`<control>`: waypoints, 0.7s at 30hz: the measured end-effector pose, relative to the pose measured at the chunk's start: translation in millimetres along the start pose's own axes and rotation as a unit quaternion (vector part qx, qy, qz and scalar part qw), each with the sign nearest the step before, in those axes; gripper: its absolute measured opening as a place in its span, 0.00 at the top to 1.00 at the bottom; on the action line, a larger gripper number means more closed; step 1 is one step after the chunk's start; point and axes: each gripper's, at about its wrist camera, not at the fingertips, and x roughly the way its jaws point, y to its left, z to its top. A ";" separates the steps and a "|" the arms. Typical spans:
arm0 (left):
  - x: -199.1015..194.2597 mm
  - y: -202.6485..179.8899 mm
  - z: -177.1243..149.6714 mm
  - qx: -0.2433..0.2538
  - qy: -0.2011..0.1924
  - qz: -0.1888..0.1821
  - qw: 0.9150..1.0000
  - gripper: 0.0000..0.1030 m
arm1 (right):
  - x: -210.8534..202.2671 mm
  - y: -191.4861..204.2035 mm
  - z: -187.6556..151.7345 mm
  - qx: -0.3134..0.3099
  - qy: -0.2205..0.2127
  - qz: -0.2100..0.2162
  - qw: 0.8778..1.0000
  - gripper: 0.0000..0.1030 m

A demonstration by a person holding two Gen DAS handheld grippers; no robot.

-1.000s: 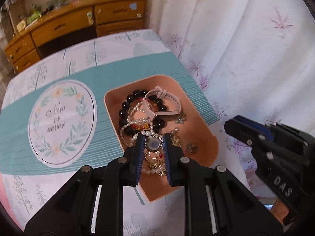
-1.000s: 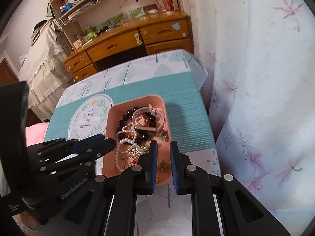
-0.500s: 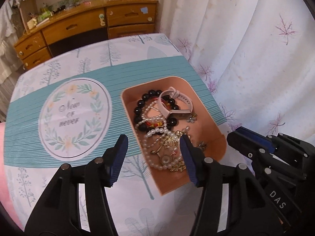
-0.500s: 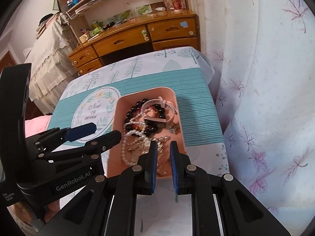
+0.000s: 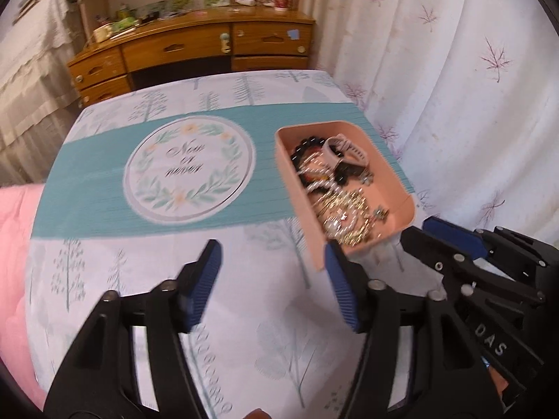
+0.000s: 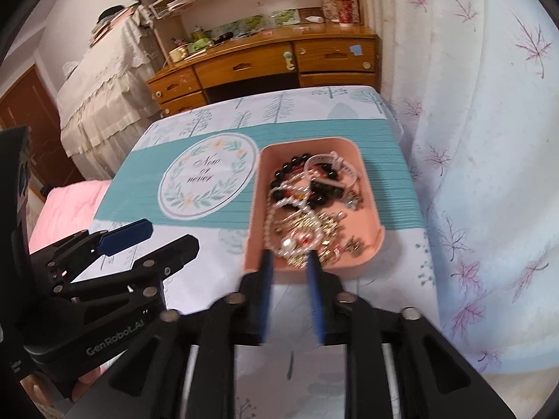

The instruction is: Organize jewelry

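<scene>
A pink tray [image 5: 405, 206] [image 6: 370, 206] sits on the right side of the table and holds a pile of jewelry: a black bead bracelet [image 6: 297, 164], a white pearl strand [image 6: 276, 209], a pale watch strap [image 6: 335, 164] and gold chains [image 5: 349, 216]. My left gripper [image 5: 272, 265] is open and empty, pulled back above the tablecloth left of the tray's near corner. My right gripper [image 6: 290, 272] is slightly open and empty at the tray's near rim. Each gripper shows in the other's view, the right one [image 5: 454, 244] and the left one [image 6: 146, 237].
The tablecloth has a teal band with a round printed emblem [image 5: 188, 171]. A white curtain [image 6: 489, 139] hangs close along the right edge. A wooden desk with drawers [image 5: 195, 49] stands behind the table. Pink bedding [image 5: 14, 237] lies to the left.
My left gripper let go of a pendant into the tray, opened wide and drew back to the left. My right gripper opened a little and both views pulled back from the tray.
</scene>
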 end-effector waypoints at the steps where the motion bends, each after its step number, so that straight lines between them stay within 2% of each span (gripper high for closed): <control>1: -2.0 2.8 -5.1 -0.006 -0.001 0.008 1.000 0.31 | -1.7 4.9 -4.6 -0.004 -0.003 0.002 1.000 0.63; 6: -12.2 22.4 -36.5 -0.036 -0.001 0.023 0.999 0.26 | -8.8 27.4 -30.9 -0.025 -0.014 -0.001 1.000 0.61; 9: -17.4 30.7 -51.9 -0.045 -0.004 0.051 0.998 0.21 | -12.0 37.7 -44.4 -0.025 -0.019 0.006 0.999 0.61; 12: -21.0 33.8 -61.1 -0.046 -0.013 0.071 0.996 0.21 | -14.0 46.7 -52.2 -0.029 -0.026 0.008 0.999 0.61; 21: -33.9 38.8 -72.6 -0.057 -0.038 0.092 0.993 0.21 | -21.0 63.2 -67.0 -0.041 -0.037 0.009 0.998 0.61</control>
